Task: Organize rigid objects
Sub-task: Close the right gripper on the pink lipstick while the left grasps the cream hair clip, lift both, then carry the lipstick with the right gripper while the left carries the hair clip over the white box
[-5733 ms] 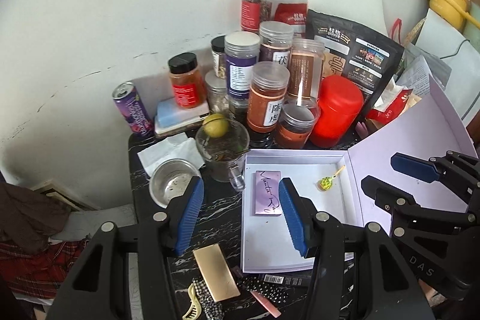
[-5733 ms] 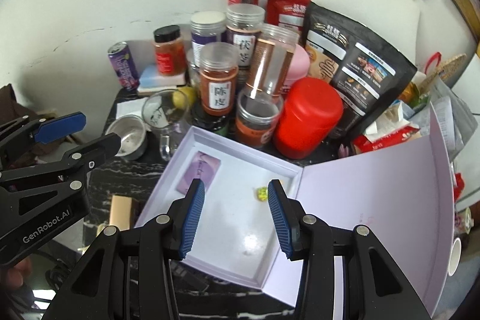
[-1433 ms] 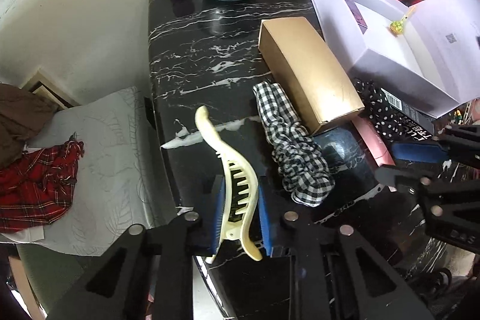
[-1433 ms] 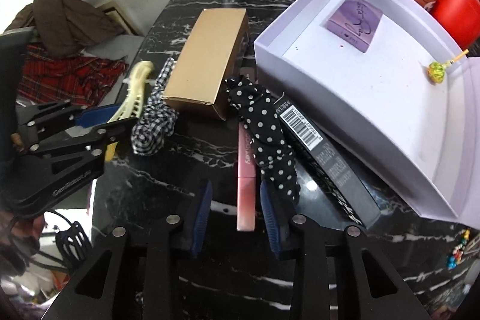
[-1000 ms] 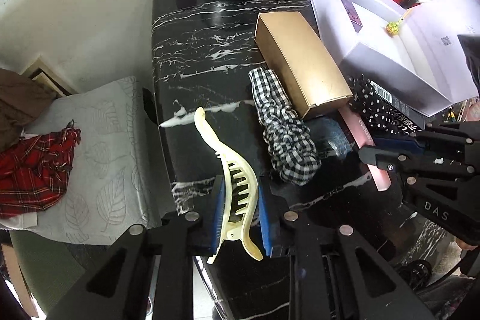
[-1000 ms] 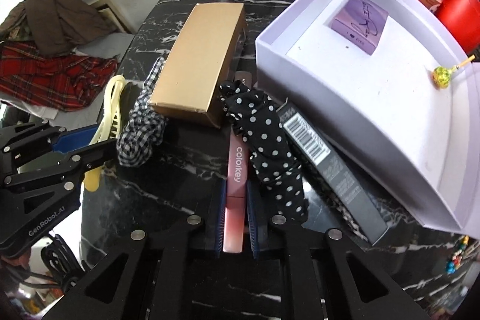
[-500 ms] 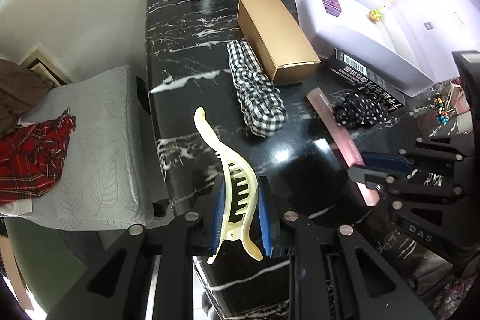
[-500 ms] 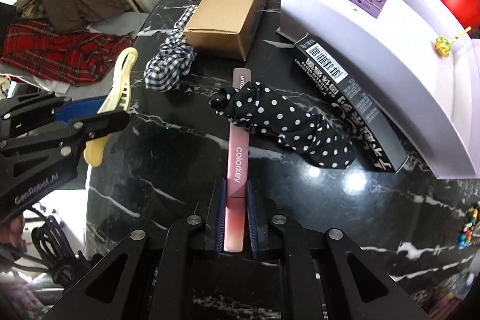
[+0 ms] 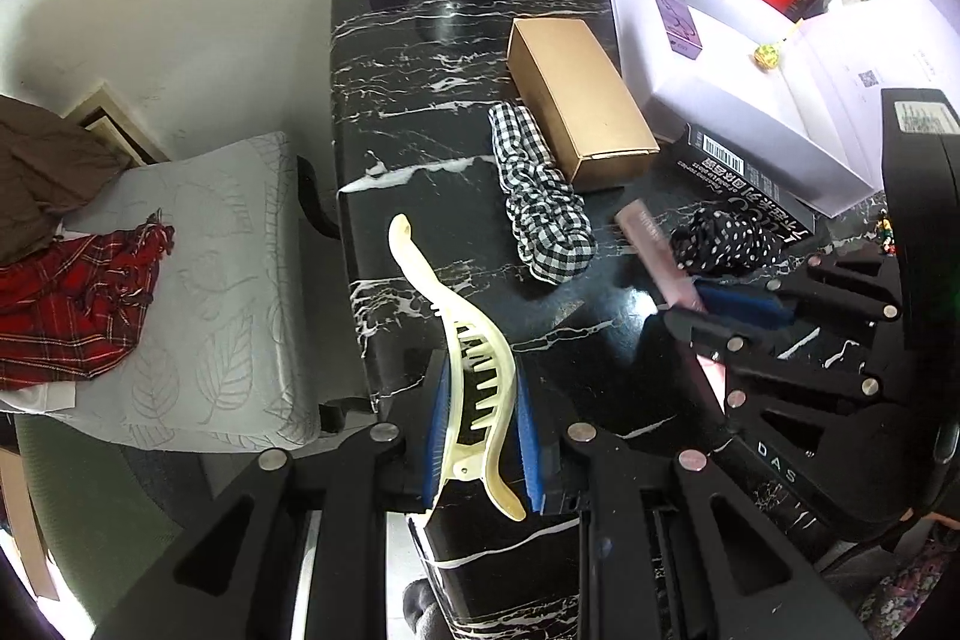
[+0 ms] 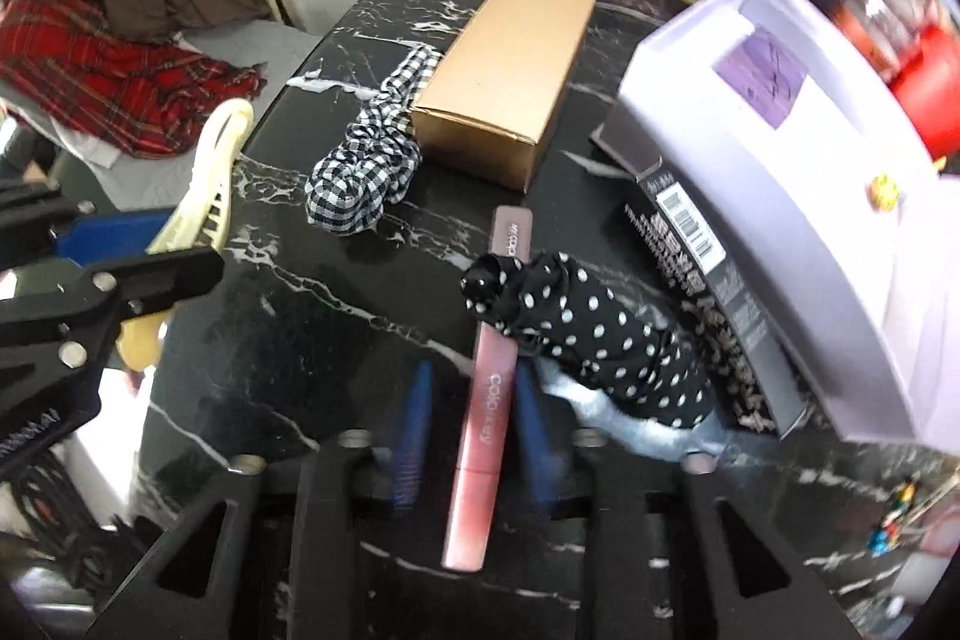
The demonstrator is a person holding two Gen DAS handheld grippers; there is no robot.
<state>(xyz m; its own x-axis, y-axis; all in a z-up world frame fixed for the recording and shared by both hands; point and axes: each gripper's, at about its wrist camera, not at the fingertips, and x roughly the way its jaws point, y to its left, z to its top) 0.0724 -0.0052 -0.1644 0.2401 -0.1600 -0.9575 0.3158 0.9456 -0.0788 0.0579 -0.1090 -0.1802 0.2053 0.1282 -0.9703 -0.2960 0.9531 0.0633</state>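
While left gripper (image 9: 480,427) clamped cream claw hair clip (image 9: 462,352) above black marble table (image 9: 420,58) edge, gingham scrunchie (image 10: 366,166) touched gold carton (image 10: 510,76); right gripper (image 10: 471,427), jaws parted, flanked pink Colorkey tube (image 10: 489,400) under polka-dot scrunchie (image 10: 588,334), beside open lilac box (image 10: 840,244).

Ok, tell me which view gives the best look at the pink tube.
The right wrist view: the pink tube runs nearly full length between the right gripper's blue pads, though blurred. The left wrist view shows only a short stretch beside the polka-dot scrunchie, the rest hidden behind the gripper.
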